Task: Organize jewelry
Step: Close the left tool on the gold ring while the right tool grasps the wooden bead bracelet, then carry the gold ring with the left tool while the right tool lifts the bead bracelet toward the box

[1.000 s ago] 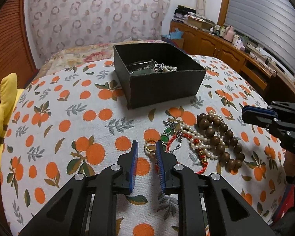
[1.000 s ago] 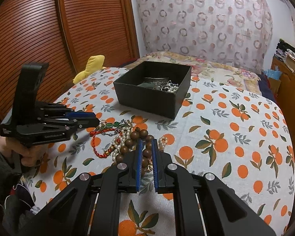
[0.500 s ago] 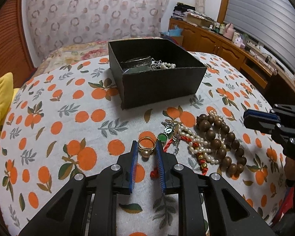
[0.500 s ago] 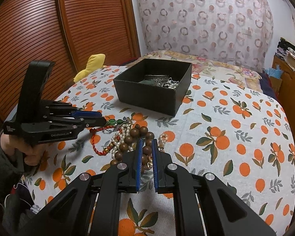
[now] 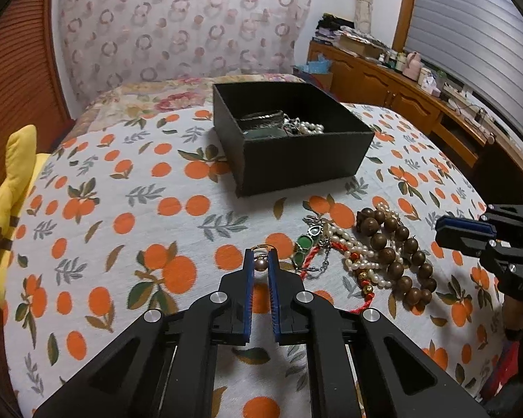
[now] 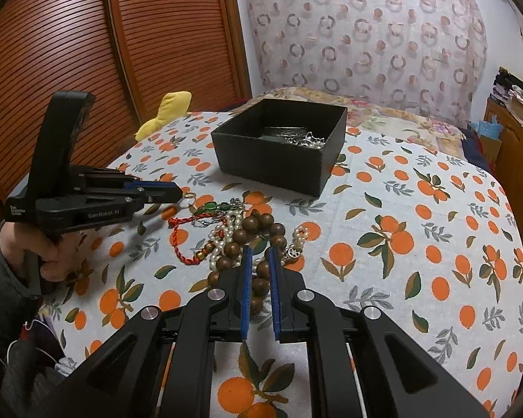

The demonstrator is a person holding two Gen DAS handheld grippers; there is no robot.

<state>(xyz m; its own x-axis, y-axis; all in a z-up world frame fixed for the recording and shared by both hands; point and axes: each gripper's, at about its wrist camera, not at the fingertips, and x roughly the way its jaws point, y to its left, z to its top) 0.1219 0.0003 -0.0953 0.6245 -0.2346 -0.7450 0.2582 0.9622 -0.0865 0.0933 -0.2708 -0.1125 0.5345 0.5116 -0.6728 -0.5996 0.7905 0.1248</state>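
Note:
My left gripper [image 5: 260, 256] is shut on a gold ring with a brown pearl [image 5: 261, 263], held just above the cloth; the ring also shows at its tip in the right wrist view [image 6: 190, 195]. A black open box [image 5: 296, 146] holding pearls and a bangle stands beyond it. A pile of jewelry lies to the right: wooden bead bracelet [image 5: 394, 254], pearl strand [image 5: 357, 250], red cord [image 5: 310, 261], green stone piece [image 5: 305, 244]. My right gripper [image 6: 260, 254] hovers over the wooden beads [image 6: 258, 224], jaws narrowly apart, holding nothing.
A yellow plush toy [image 5: 12, 188] sits at the table's left edge. The orange-print tablecloth [image 5: 122, 230] covers the round table. A wooden cabinet [image 5: 383, 83] with clutter stands at the far right. Slatted wooden doors [image 6: 87, 52] are behind the left side.
My left gripper closed on the ring beside the pile and lifted it slightly toward the left. My right gripper barely moved.

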